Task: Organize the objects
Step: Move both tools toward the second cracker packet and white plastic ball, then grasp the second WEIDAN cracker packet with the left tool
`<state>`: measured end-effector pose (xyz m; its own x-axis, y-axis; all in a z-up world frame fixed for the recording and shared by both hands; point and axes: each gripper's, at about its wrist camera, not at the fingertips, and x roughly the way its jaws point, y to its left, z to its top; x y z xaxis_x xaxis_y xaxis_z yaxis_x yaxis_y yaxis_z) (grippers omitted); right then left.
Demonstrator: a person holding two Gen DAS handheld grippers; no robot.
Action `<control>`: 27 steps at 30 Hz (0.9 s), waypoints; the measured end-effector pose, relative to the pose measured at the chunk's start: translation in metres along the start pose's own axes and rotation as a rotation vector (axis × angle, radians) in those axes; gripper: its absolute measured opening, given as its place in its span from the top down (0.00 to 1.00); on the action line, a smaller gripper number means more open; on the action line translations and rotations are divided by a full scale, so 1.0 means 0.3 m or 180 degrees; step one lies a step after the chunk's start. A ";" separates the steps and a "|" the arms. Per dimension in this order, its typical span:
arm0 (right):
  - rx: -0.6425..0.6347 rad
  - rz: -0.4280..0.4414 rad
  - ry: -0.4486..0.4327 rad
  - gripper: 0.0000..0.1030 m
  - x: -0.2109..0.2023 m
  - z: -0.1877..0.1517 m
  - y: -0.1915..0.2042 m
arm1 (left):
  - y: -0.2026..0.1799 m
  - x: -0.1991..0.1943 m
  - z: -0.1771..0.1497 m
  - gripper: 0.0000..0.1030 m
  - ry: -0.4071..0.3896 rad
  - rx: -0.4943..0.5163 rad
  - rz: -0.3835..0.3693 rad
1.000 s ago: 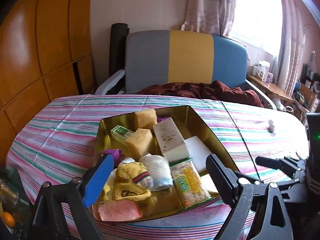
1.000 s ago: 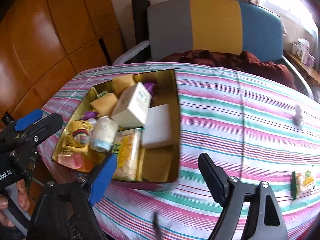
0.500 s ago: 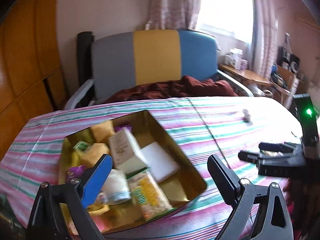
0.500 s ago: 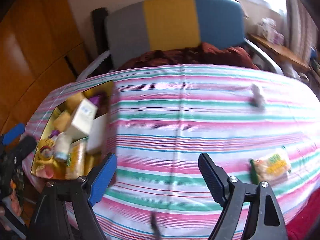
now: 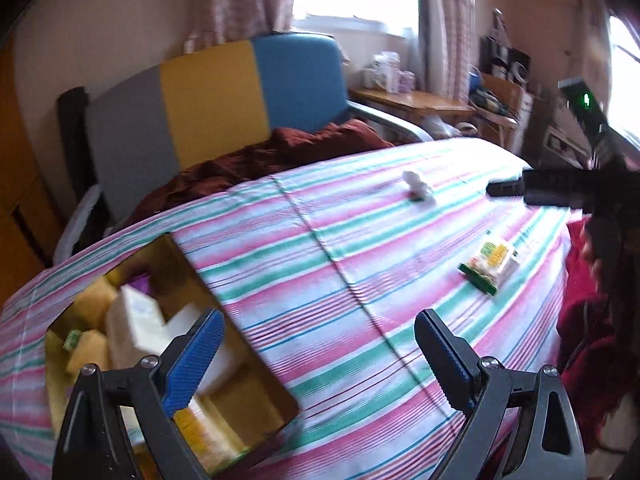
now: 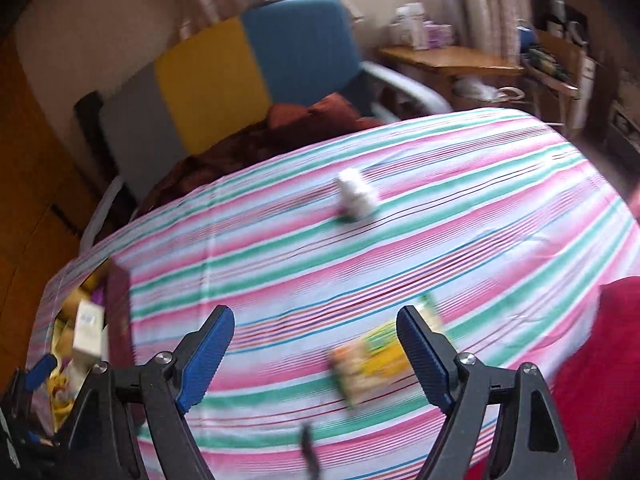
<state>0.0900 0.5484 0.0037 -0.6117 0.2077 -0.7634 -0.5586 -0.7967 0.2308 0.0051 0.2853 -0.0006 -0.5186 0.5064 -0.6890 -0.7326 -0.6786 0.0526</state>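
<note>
A gold tin box (image 5: 256,364) holding boxes, sponges and snack packs sits on the striped tablecloth at the lower left; it also shows at the left edge of the right wrist view (image 6: 116,300). A green and yellow snack pack (image 5: 490,264) lies on the cloth to the right, and in the right wrist view (image 6: 372,364) it lies just ahead, between the fingers. A small white item (image 5: 416,186) lies farther back, also seen in the right wrist view (image 6: 356,196). My left gripper (image 5: 320,356) is open and empty. My right gripper (image 6: 316,356) is open and empty.
A grey, yellow and blue armchair (image 5: 216,96) with a dark red blanket (image 5: 280,156) stands behind the table. A wooden side table (image 6: 448,60) with clutter is at the back right. Red cloth (image 6: 600,364) lies at the table's right edge.
Both grippers have swung to the right, away from the tin box. The snack pack is now close in front of my right gripper. Both stay open.
</note>
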 end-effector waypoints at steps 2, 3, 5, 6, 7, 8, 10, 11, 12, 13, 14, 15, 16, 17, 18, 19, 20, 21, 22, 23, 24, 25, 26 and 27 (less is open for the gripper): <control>0.0117 -0.0061 -0.0043 0.18 -0.003 0.018 -0.071 | -0.046 0.046 0.015 0.06 0.0068 0.0100 -0.0106; 0.0183 -0.0082 -0.0054 0.18 -0.001 0.022 -0.101 | -0.059 0.064 0.020 0.06 0.0098 0.0140 -0.0159; 0.0380 -0.0116 -0.0060 0.18 0.012 0.025 -0.177 | -0.094 0.108 0.033 0.07 0.0170 0.0228 -0.0262; 0.0485 -0.0110 -0.0066 0.18 0.015 0.022 -0.210 | -0.125 0.133 0.044 0.07 0.0191 0.0298 -0.0344; 0.0638 -0.0071 -0.0075 0.18 0.022 0.017 -0.247 | -0.139 0.148 0.048 0.07 0.0203 0.0343 -0.0404; 0.0745 -0.0033 -0.0084 0.18 0.023 0.011 -0.271 | -0.163 0.167 0.055 0.07 0.0225 0.0396 -0.0459; 0.0970 0.0060 -0.0121 0.18 0.022 0.012 -0.315 | -0.219 0.205 0.072 0.08 0.0253 0.0512 -0.0605; 0.1026 0.0115 -0.0186 0.18 0.014 0.015 -0.328 | -0.246 0.225 0.078 0.08 0.0256 0.0569 -0.0678; 0.1065 0.0146 -0.0231 0.18 0.007 0.017 -0.338 | -0.283 0.254 0.089 0.08 0.0275 0.0646 -0.0761; 0.1107 0.0181 -0.0242 0.18 0.007 0.018 -0.348 | -0.312 0.278 0.095 0.08 0.0298 0.0706 -0.0831; 0.1141 0.0220 -0.0228 0.18 0.010 0.019 -0.353 | -0.344 0.304 0.104 0.08 0.0323 0.0776 -0.0902; 0.1176 0.0261 -0.0211 0.18 0.015 0.017 -0.354 | -0.377 0.332 0.112 0.08 0.0356 0.0844 -0.0936; 0.1197 0.0304 -0.0192 0.18 0.020 0.016 -0.355 | -0.400 0.354 0.121 0.08 0.0389 0.0894 -0.0965; 0.1188 0.0327 -0.0184 0.18 0.022 0.016 -0.354 | -0.431 0.380 0.130 0.08 0.0426 0.0955 -0.1022; 0.1172 0.0348 -0.0180 0.18 0.023 0.017 -0.351 | -0.464 0.409 0.142 0.08 0.0448 0.1014 -0.1087; 0.1163 0.0367 -0.0175 0.18 0.024 0.018 -0.349 | -0.493 0.433 0.150 0.08 0.0462 0.1063 -0.1131; 0.1161 0.0390 -0.0164 0.18 0.027 0.019 -0.347 | -0.530 0.466 0.161 0.08 0.0485 0.1131 -0.1193; 0.1163 0.0408 -0.0160 0.18 0.030 0.019 -0.346 | -0.552 0.488 0.166 0.08 0.0509 0.1167 -0.1228; 0.1169 0.0428 -0.0161 0.18 0.029 0.021 -0.348 | -0.581 0.516 0.173 0.08 0.0546 0.1205 -0.1280; 0.1172 0.0438 -0.0159 0.18 0.028 0.018 -0.347 | -0.599 0.534 0.176 0.09 0.0568 0.1229 -0.1315; 0.1173 0.0449 -0.0150 0.18 0.029 0.015 -0.348 | -0.628 0.562 0.180 0.11 0.0605 0.1265 -0.1345; 0.1179 0.0466 -0.0132 0.18 0.037 0.016 -0.348 | -0.642 0.579 0.182 0.17 0.0641 0.1276 -0.1357; 0.1179 0.0479 -0.0122 0.18 0.041 0.016 -0.346 | -0.661 0.600 0.184 0.20 0.0683 0.1284 -0.1374; 0.1173 0.0491 -0.0114 0.18 0.045 0.017 -0.345 | -0.684 0.622 0.185 0.24 0.0712 0.1299 -0.1386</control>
<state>0.1368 0.6365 -0.0273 -0.7195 0.1265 -0.6829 -0.6183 -0.5645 0.5469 0.0341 0.5486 -0.0999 -0.0632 0.5369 -0.8412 -0.9874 -0.1561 -0.0254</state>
